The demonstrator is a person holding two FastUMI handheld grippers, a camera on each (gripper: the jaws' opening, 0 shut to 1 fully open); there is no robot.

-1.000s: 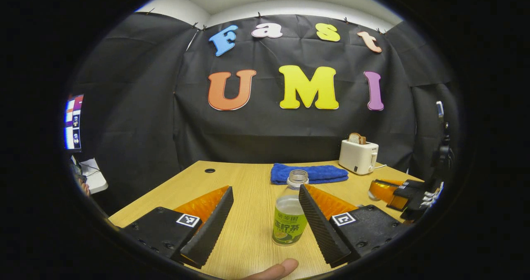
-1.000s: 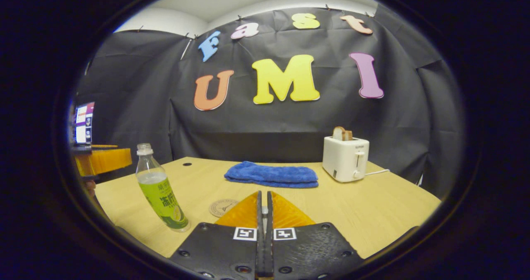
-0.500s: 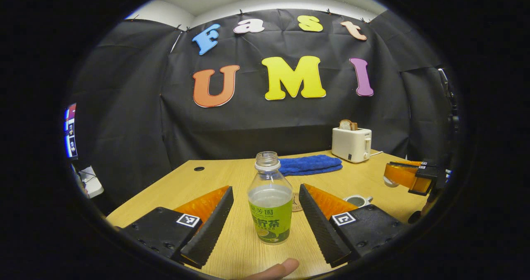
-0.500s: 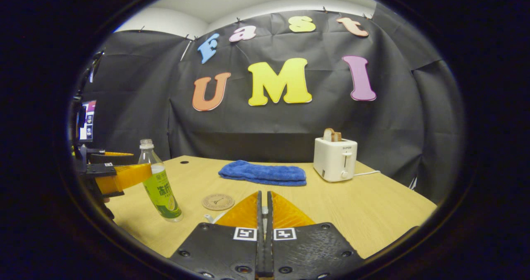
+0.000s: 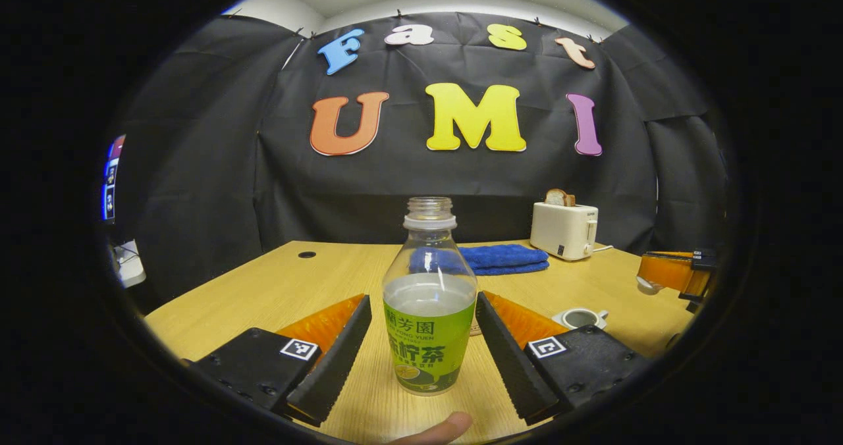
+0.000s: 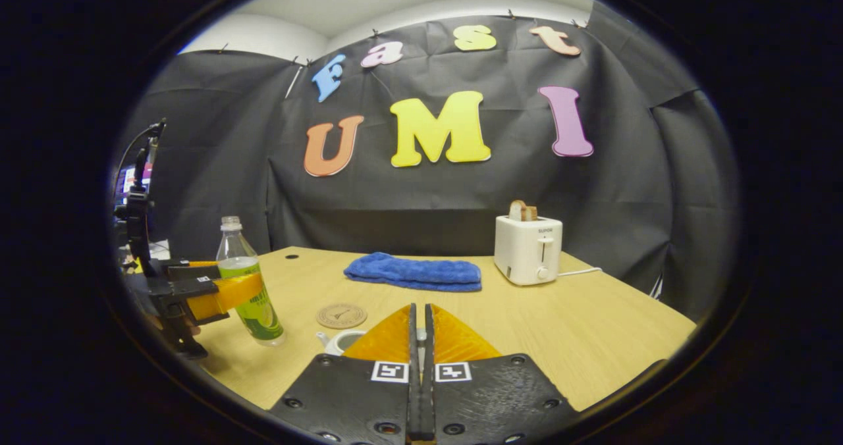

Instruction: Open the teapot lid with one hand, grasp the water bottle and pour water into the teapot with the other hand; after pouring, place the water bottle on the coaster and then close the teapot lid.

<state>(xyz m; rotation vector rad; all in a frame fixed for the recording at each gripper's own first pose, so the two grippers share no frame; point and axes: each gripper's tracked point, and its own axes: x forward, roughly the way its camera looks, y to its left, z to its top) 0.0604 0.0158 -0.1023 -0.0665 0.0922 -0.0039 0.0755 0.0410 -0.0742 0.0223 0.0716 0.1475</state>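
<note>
Upright, uncapped water bottle [image 5: 429, 307] between wide-open left gripper [image 5: 419, 340] fingers, untouched, right gripper [image 6: 419, 340] fingers closed together

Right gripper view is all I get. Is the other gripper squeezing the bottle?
Observer: No. In the left gripper view the water bottle stands upright between the left gripper's wide-open jaws.
Operator: Is the teapot open? I only see a bit of it.
Observer: Yes. The left gripper view looks down into its open top.
Operator: Does the bottle have a cap on?
Observer: No. Up close, its neck is open and the water reaches about halfway up.
</note>
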